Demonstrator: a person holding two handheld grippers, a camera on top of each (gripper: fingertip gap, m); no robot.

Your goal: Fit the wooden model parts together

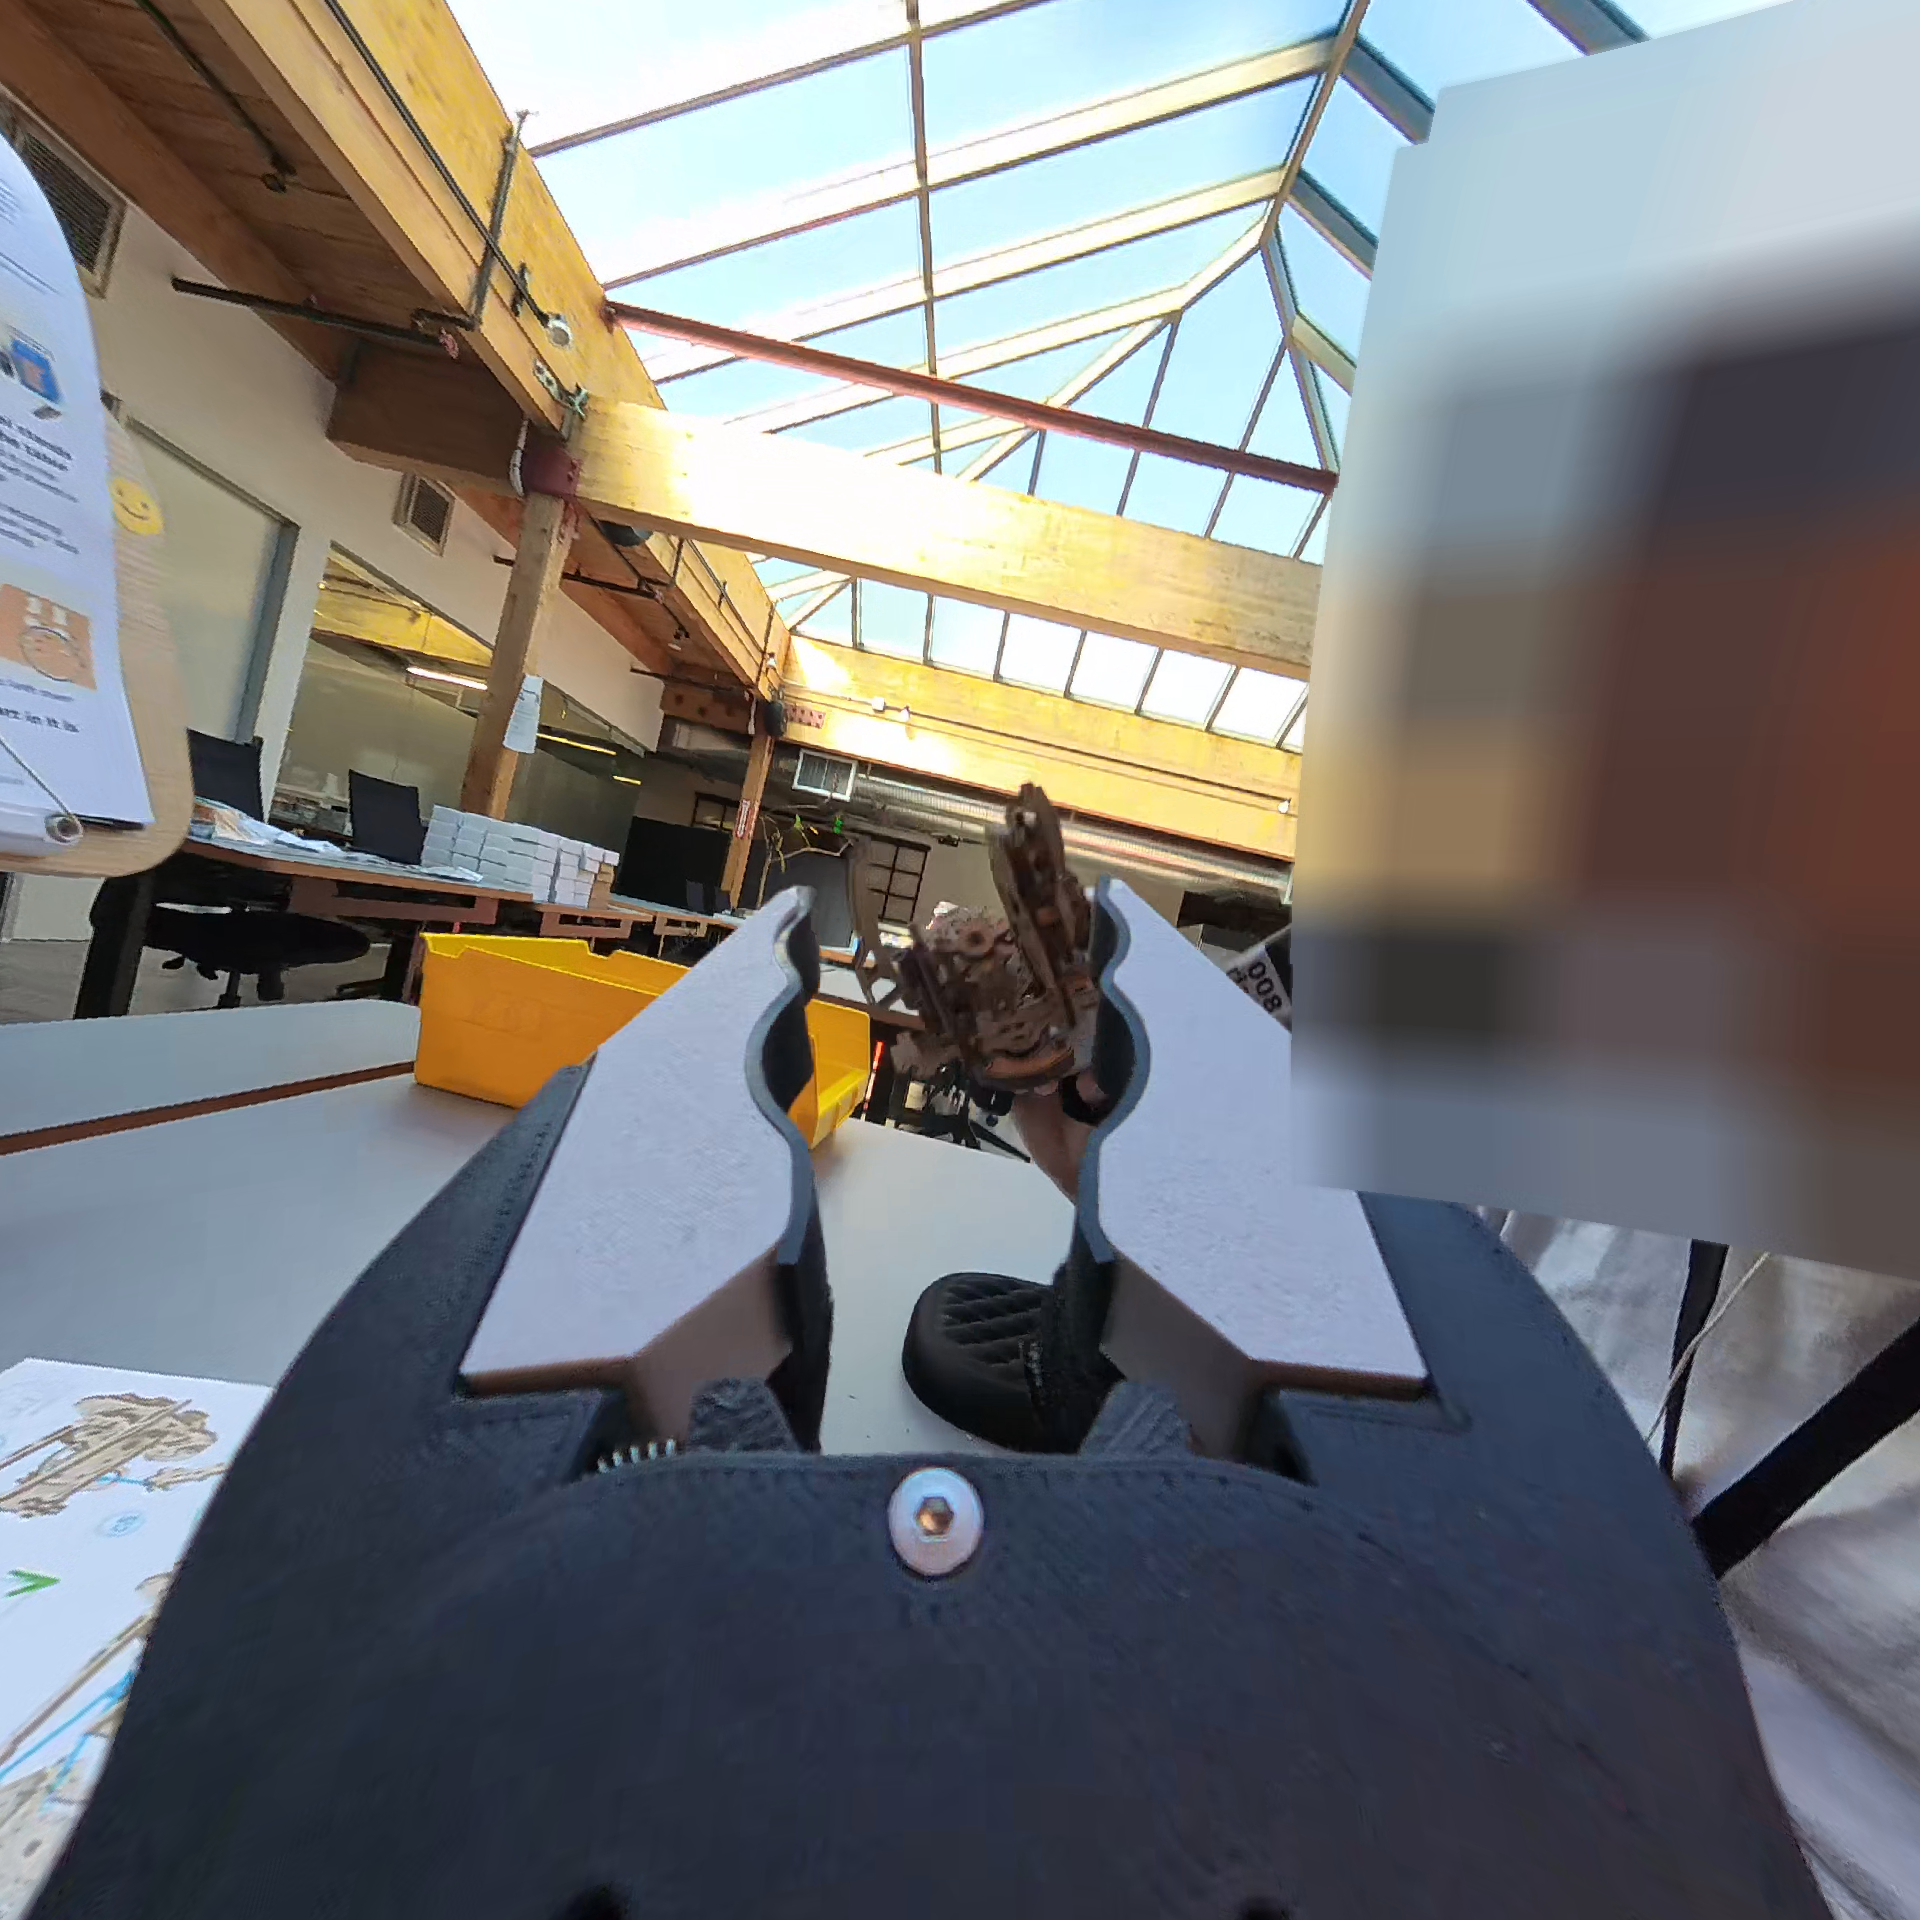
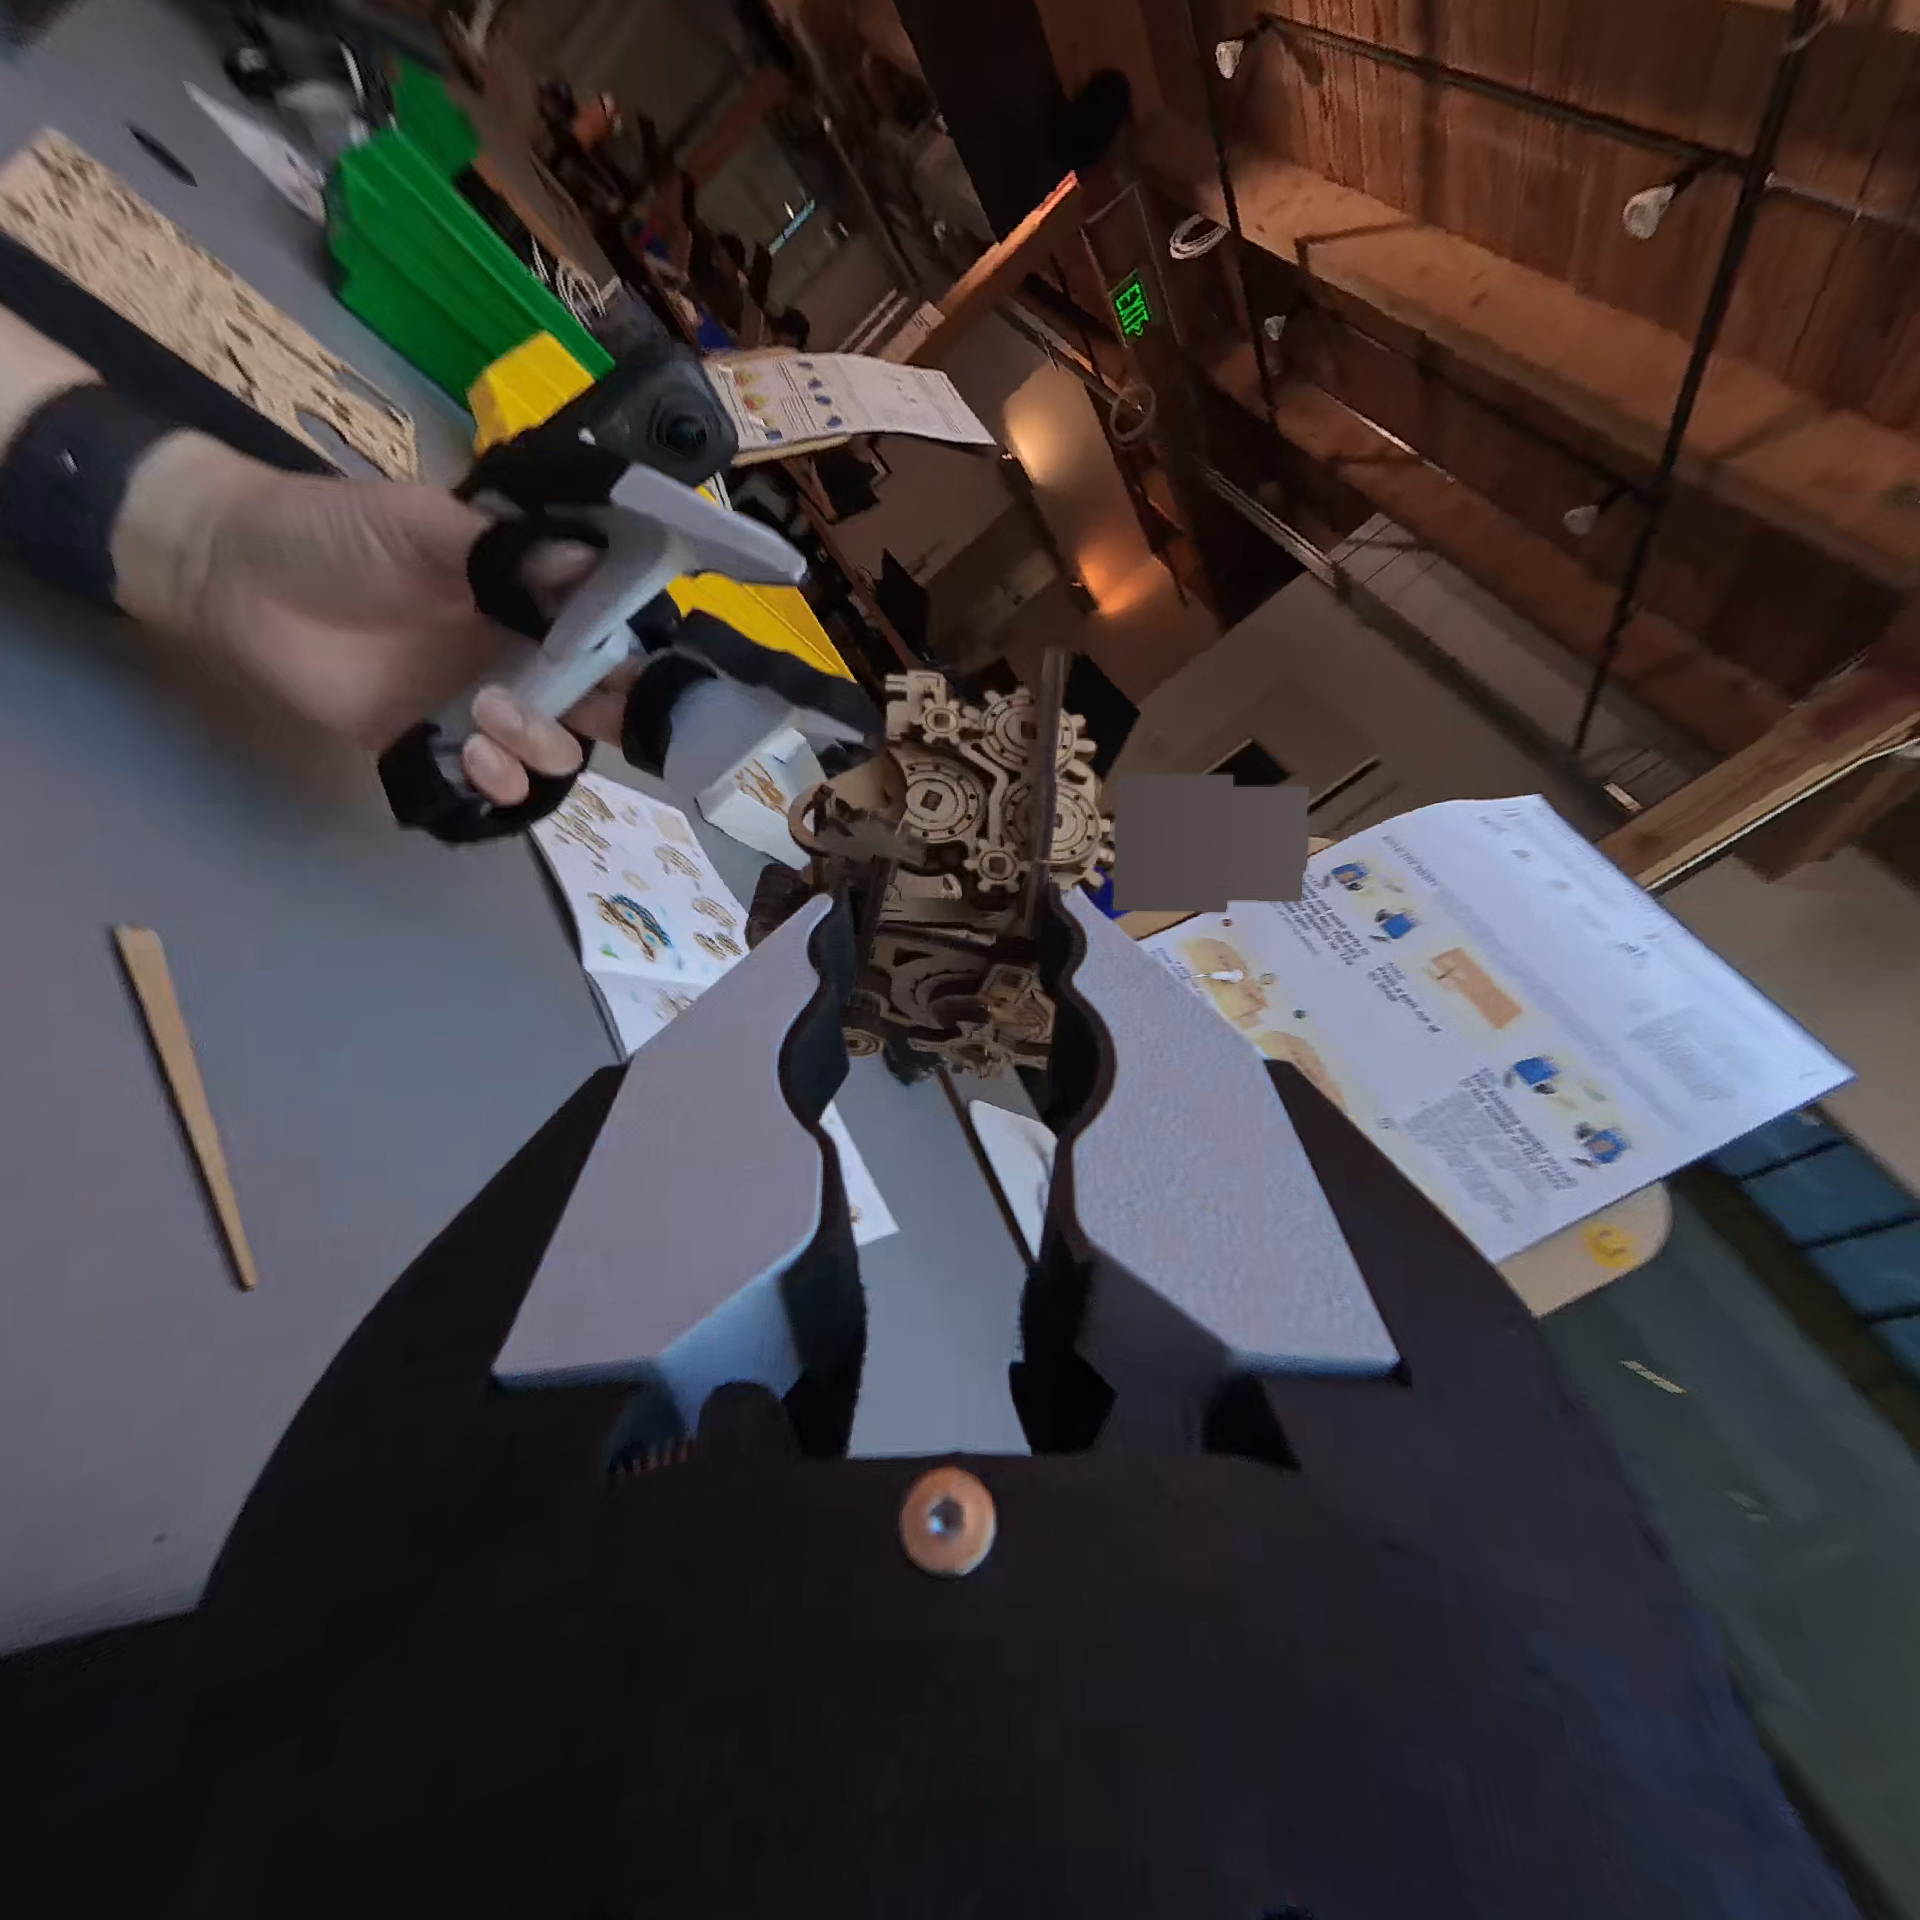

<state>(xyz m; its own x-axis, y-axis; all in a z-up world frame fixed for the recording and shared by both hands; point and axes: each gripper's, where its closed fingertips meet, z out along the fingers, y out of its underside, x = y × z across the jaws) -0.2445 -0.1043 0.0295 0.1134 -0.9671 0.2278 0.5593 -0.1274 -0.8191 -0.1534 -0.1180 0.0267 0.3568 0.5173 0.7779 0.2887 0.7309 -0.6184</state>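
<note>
1. The right gripper (image 2: 940,925) is squeezed on the wooden model (image 2: 961,831). Its two grey fingers pinch the lower part of the model, and the gears stick up above the tips.
2. The model is up in the air, above the far part of the tabletop (image 2: 312,1039), not resting on it. In the left wrist view it shows past the finger tips, held up high (image 1: 997,977).
3. The left gripper (image 1: 951,914) is let go and holds nothing. Its fingers stand apart. In the right wrist view a gloved hand (image 2: 312,613) carries it off to the left of the model, near but not touching.
4. I think the step now is to bring a new part to the model. The left gripper needs to pick one up first.
5. To do it well, the right gripper should keep the model steady and not squeeze harder, since the thin wood could snap. The new part should go in straight and slow.
6. A thin wooden stick (image 2: 187,1101) lies on the tabletop toward its left edge. A wooden sheet with cut-out holes (image 2: 197,301) lies at the far left corner.
7. An open picture booklet (image 2: 644,904) lies under the model. Another printed sheet (image 2: 1507,997) stands on a board at the right.
8. A yellow bin (image 1: 499,1018) sits at the far edge, and a green bin (image 2: 436,260) beyond it.
9. The room is big, with wooden beams and a glass roof (image 1: 935,260) showing blue sky.
</note>
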